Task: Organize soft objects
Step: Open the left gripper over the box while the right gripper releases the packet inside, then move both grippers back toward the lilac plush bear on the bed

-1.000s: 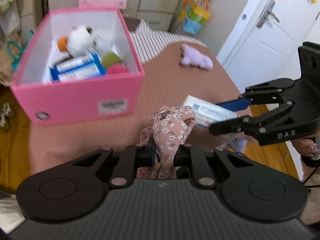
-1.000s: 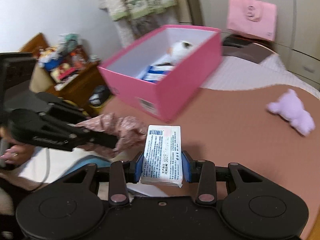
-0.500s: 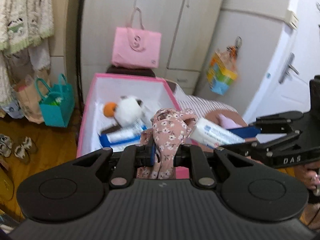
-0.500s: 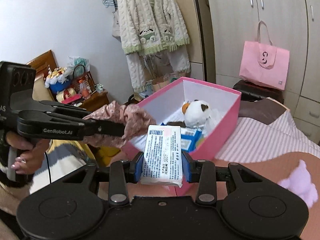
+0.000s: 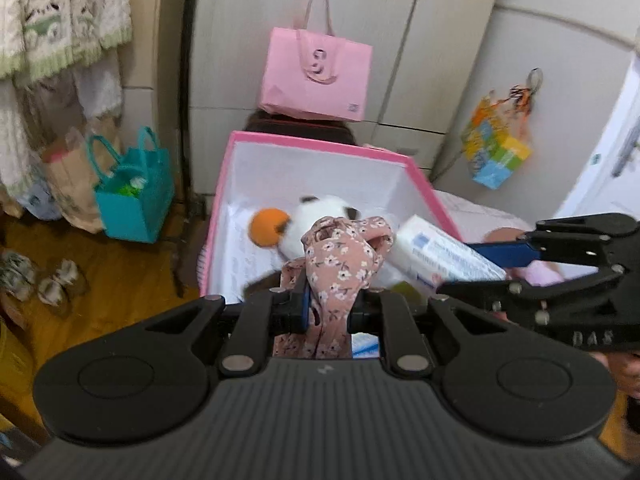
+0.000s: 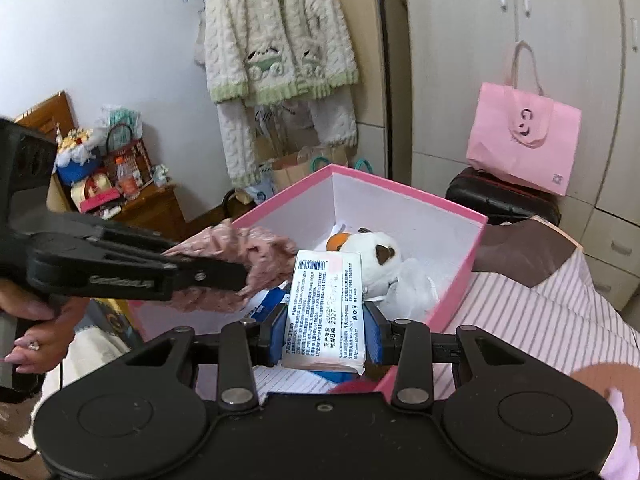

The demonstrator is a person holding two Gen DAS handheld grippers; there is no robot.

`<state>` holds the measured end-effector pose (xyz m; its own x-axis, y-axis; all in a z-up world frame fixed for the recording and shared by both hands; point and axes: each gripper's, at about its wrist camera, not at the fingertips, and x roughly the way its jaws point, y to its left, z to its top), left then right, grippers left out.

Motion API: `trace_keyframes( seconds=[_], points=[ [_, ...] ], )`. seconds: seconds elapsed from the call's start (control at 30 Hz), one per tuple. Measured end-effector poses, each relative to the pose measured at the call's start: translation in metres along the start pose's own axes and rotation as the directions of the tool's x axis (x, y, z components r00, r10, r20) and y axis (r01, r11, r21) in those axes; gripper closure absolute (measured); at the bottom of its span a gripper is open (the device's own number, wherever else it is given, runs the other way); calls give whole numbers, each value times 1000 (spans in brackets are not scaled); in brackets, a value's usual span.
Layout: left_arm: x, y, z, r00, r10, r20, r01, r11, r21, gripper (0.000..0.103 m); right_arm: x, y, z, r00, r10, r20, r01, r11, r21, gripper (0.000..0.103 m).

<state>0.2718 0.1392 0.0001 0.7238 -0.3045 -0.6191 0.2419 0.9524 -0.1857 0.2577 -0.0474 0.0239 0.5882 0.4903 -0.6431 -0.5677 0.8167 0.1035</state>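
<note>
My left gripper [image 5: 326, 310] is shut on a bunched pink floral cloth [image 5: 340, 256], which hangs over the open pink box [image 5: 320, 148]. The same cloth [image 6: 256, 256] shows in the right wrist view, pinched by the left gripper [image 6: 236, 276] above the box's near corner. My right gripper [image 6: 325, 330] is shut on a white wipes pack [image 6: 326, 308] with printed text, held above the box [image 6: 404, 192]. From the left, that pack [image 5: 436, 256] juts from the right gripper [image 5: 480, 264]. Inside the box lie a white plush toy [image 6: 376, 256] with an orange patch and blue-white packs.
A pink paper bag [image 5: 316, 76] stands on a dark case behind the box, in front of wardrobe doors. A teal bag [image 5: 132, 196] and shoes sit on the wooden floor at left. A striped and brown bedspread [image 6: 532, 308] lies to the right. A knitted cardigan [image 6: 276, 40] hangs on the wall.
Both grippers have travelled from over the bedspread toward the pink box, and the view has tilted up. The cloth and the wipes pack are now over the box's opening, still gripped.
</note>
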Motion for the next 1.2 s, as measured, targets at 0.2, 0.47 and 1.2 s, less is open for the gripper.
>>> trace_keyframes(
  seconds=[0.2, 0.47, 1.2],
  points=[
    [23, -3, 10, 999, 45, -26, -45, 999, 14, 89, 36, 6, 8, 998, -38, -55, 32, 995, -95, 59],
    [41, -5, 12, 992, 119, -34, -118, 992, 32, 79, 65, 4, 14, 994, -45, -101, 28, 987, -157, 59],
    [-78, -38, -7, 999, -24, 45, 17, 986, 164, 34, -87, -12, -43, 996, 68, 52, -68, 998, -5, 32]
  ],
)
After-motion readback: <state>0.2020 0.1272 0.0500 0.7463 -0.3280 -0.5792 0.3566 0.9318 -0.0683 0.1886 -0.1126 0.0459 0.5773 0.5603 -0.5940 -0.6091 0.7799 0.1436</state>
